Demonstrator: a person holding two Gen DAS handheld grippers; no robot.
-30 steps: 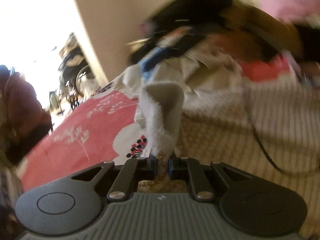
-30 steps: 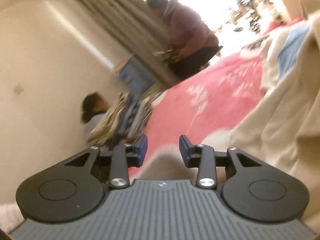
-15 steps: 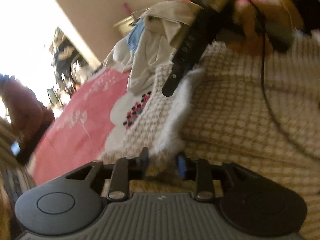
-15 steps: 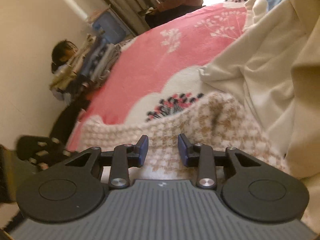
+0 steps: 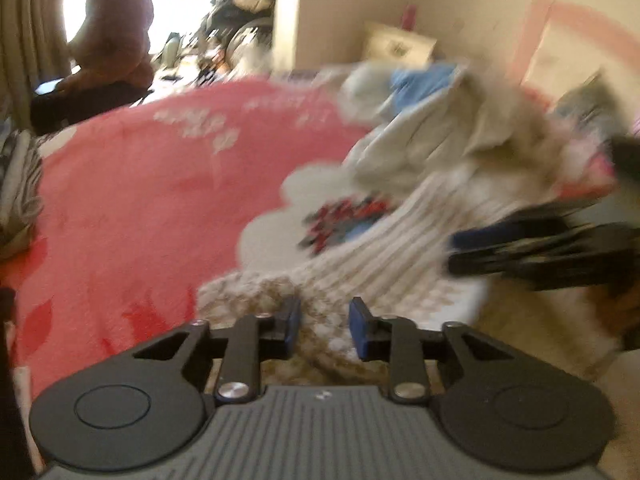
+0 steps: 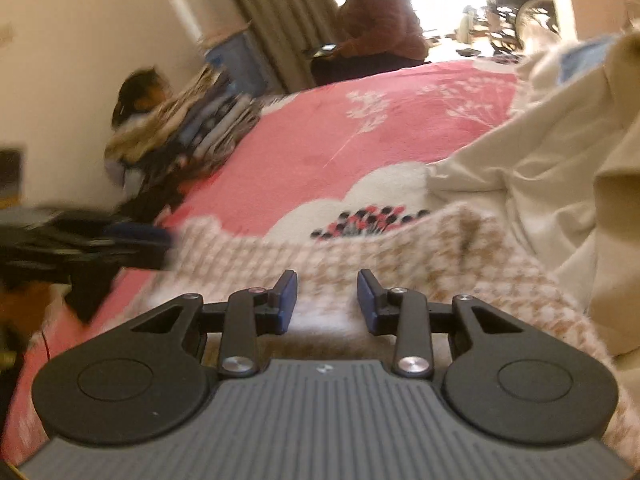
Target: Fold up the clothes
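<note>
1. Left wrist view: a pink blanket [image 5: 132, 208] fills the left and centre of the frame. It is the folding surface, so keep the work on its bare part.
2. Upper right of that frame, a pile of clothes [image 5: 440, 128] lies blurred. Judged from here, it is best kept clear of the fold so nothing gets dragged in.
3. The checked sweater [image 5: 384, 264] runs from centre to lower right of the frame, its edge reaching the left gripper [image 5: 322, 326]. The fingers are apart and closing, with knit between them. Whether the pads press yet I cannot tell, so let them bite fully before pulling.
4. Right wrist view: the same sweater [image 6: 400, 252] spreads across the lower centre, under the right gripper [image 6: 327, 300]. Its fingers stand apart with no cloth pinched, so it probably needs an edge before lifting.
</note>
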